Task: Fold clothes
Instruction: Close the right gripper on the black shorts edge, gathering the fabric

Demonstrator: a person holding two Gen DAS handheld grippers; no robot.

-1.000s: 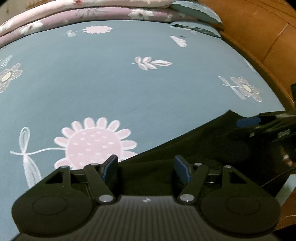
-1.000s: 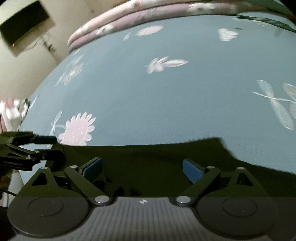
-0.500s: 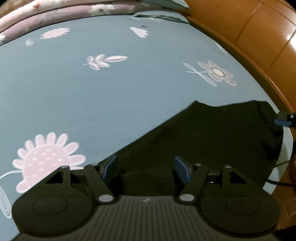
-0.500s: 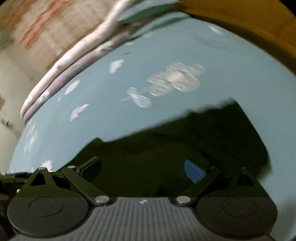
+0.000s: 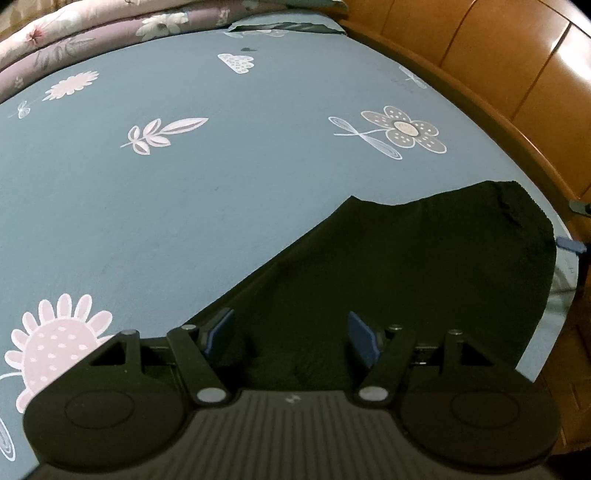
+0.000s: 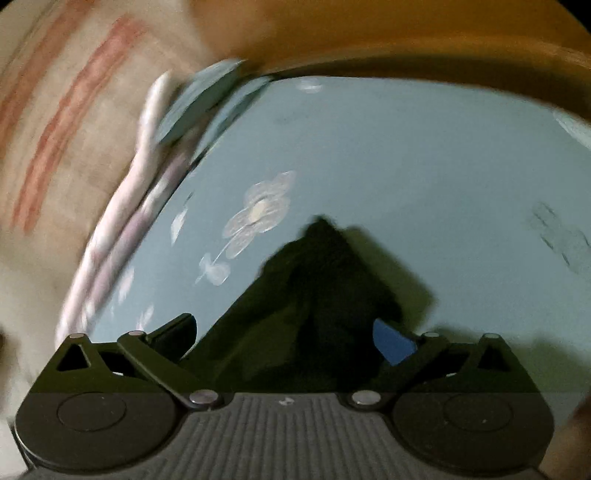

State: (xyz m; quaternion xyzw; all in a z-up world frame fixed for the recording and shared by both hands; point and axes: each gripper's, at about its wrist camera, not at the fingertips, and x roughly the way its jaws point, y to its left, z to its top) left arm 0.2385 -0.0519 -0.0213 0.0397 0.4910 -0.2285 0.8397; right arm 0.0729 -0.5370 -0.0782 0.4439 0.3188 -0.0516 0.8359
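A black garment lies flat on the blue flowered bedsheet, stretching to the bed's right edge. My left gripper hovers over its near edge. Its jaws stand apart with dark cloth below them, and the pads do not press on it. The blurred right wrist view shows the garment rising to a peaked corner. There my right gripper is wide and its jaws are opening, with cloth lying between the fingers but not pinched. One blue pad of the right gripper's fingertips peeks in at the garment's right end.
A wooden bed frame curves along the right side. Folded floral quilts and a pillow lie at the far end of the bed. Bare sheet spreads to the left of and beyond the garment.
My right gripper has swung along the garment to its right end and rolled, with its jaws a little wider. My left gripper has slid to the right along the near edge, jaws unchanged.
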